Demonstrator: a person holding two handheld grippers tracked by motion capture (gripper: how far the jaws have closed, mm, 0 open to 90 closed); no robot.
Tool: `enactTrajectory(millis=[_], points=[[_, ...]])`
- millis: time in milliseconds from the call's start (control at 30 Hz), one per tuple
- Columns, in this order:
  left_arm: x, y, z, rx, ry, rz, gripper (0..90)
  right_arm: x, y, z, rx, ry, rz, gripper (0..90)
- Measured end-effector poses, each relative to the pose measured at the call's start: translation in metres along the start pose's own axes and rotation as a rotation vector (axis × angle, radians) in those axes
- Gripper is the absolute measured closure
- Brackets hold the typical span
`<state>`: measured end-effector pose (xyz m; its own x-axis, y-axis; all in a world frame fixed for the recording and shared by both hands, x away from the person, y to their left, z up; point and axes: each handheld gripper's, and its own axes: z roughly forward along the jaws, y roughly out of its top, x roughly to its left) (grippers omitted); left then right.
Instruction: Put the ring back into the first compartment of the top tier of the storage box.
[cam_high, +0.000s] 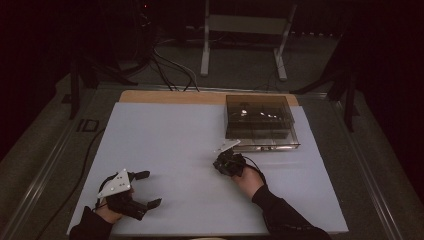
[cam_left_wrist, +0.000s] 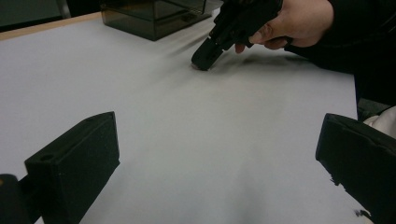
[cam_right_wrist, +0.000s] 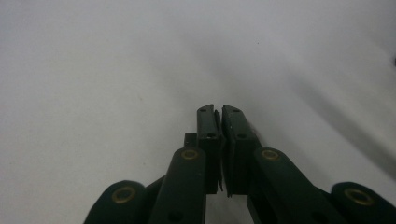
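My right gripper (cam_right_wrist: 218, 112) points down at the white table sheet (cam_high: 170, 145), its jaws pressed together. A thin sliver of some small flat thing (cam_right_wrist: 217, 113) shows between the pads; I cannot tell what it is. From the left gripper view, the right gripper (cam_left_wrist: 201, 63) touches the sheet with its tips at a small brownish spot. In the high view it (cam_high: 220, 164) sits just in front of a smoky clear box (cam_high: 260, 122). My left gripper (cam_high: 149, 189) rests near the front left corner, jaws wide open and holding nothing (cam_left_wrist: 219, 154).
The box (cam_left_wrist: 149, 18) stands at the back right of the sheet, on a wooden table edge (cam_high: 170, 96). Cables (cam_high: 170, 70) and a white metal stand (cam_high: 245, 40) lie on the floor beyond the table.
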<state>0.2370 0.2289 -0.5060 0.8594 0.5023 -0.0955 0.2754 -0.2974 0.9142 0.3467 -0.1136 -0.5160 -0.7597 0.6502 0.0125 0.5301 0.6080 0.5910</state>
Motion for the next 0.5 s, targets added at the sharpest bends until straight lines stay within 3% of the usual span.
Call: enactTrajectory(millis=[500], points=[[0.000, 0.000, 0.000, 0.000, -0.001, -0.001, 1.1, 0.007, 0.006, -0.012, -0.020, -0.001, -0.043, 87.0]])
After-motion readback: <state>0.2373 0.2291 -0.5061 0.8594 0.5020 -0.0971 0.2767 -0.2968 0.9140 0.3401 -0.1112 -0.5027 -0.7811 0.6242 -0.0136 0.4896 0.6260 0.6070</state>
